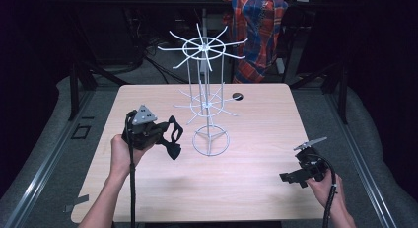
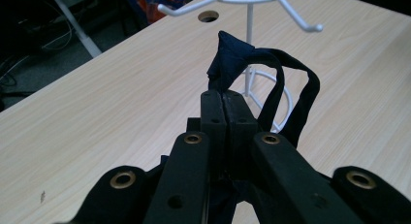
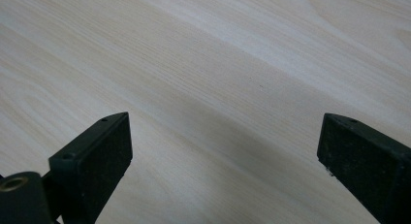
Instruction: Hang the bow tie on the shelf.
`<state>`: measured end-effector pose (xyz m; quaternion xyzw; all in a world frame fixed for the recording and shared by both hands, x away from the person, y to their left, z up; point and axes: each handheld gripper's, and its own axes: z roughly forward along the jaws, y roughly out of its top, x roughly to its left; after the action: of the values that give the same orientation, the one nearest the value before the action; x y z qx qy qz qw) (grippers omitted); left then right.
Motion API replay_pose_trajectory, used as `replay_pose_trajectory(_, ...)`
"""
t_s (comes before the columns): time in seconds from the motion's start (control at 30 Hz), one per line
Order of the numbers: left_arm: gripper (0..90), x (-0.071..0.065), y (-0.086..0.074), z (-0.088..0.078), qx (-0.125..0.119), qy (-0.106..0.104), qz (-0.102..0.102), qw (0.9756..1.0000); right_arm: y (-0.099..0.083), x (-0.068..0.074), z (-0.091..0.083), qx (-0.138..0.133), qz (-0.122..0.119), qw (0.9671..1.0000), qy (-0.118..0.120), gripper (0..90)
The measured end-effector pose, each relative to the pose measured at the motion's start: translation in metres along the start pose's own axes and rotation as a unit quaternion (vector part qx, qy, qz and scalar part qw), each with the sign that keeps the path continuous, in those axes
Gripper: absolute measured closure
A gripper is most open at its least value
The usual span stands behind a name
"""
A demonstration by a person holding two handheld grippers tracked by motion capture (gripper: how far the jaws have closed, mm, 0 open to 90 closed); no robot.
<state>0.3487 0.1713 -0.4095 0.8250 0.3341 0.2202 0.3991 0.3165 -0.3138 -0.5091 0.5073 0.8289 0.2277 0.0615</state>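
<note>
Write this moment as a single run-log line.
left gripper: shut on bow tie | right gripper: open, over table | rack: hooks bare

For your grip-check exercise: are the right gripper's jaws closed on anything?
No: the right gripper has its jaws wide apart over bare table.

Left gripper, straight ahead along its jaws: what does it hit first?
Probably the white wire rack: the left gripper, shut on the dark bow tie, points at its upright just beyond. Depth is hard to judge.
</note>
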Motion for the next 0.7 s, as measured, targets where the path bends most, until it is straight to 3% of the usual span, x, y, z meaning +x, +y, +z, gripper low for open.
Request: replay_pose_trajectory(0.7,88.8,-0.010,0.016,-0.001,-0.016,-0.007,0.017,0.9997,0.000,0.000,0.000,0.000,0.000,1.0000,0.001,6.2)
